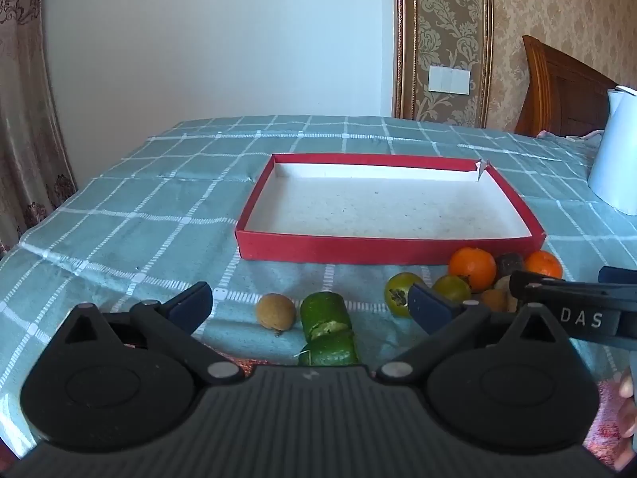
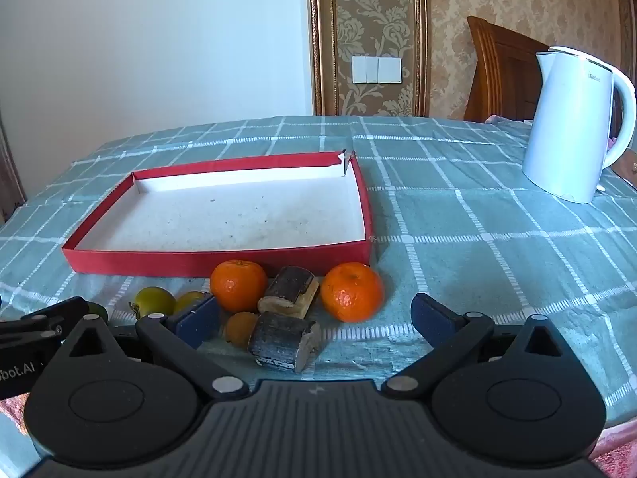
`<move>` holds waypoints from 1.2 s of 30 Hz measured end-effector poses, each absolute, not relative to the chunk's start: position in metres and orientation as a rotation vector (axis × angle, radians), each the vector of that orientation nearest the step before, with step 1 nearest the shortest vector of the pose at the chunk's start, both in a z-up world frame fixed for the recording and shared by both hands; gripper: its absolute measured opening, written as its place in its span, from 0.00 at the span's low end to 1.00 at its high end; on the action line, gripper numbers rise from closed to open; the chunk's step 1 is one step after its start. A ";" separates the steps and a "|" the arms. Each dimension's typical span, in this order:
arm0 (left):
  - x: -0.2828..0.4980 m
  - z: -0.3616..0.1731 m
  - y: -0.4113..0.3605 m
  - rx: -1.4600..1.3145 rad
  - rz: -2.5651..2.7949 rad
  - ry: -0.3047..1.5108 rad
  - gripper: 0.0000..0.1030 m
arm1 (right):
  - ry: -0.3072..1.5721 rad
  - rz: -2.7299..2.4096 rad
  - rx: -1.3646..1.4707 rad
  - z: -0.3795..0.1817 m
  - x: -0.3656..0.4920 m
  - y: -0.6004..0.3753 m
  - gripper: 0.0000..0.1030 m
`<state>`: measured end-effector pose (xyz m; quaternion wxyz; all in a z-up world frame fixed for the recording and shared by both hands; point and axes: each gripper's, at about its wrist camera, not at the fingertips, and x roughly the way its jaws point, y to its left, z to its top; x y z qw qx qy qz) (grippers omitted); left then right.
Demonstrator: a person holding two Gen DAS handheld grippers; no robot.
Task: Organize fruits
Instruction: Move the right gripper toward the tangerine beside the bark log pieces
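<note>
Both grippers — left gripper [image 1: 310, 306] and right gripper [image 2: 314, 318] — hover with jaws spread wide, gripping nothing, above fruits beside the red tray [image 2: 223, 261].

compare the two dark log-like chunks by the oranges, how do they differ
The nearer chunk lies in front of the right tongs, its dark bark looking greyish and its pale cut end facing right. The farther chunk sits between the two oranges, browner, with more pale surface showing along its lower side. The nearer one looks bulkier, though it is closer to the camera. Both are short, cut pieces resting on the tablecloth.
</note>
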<state>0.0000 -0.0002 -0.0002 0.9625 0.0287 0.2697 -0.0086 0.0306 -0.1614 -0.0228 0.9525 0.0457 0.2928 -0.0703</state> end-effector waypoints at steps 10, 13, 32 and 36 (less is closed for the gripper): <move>0.000 -0.002 -0.001 0.029 -0.031 0.568 1.00 | 0.627 -0.136 0.078 -0.027 0.031 -0.164 1.00; 0.000 -0.004 0.002 0.036 -0.035 0.569 1.00 | 0.618 -0.145 0.064 -0.027 0.026 -0.161 1.00; -0.002 -0.002 0.009 0.012 -0.020 0.554 1.00 | 0.571 -0.055 0.154 -0.025 0.013 -0.171 1.00; -0.003 -0.002 0.007 0.019 -0.022 0.549 1.00 | 0.592 -0.049 0.186 -0.026 0.014 -0.171 1.00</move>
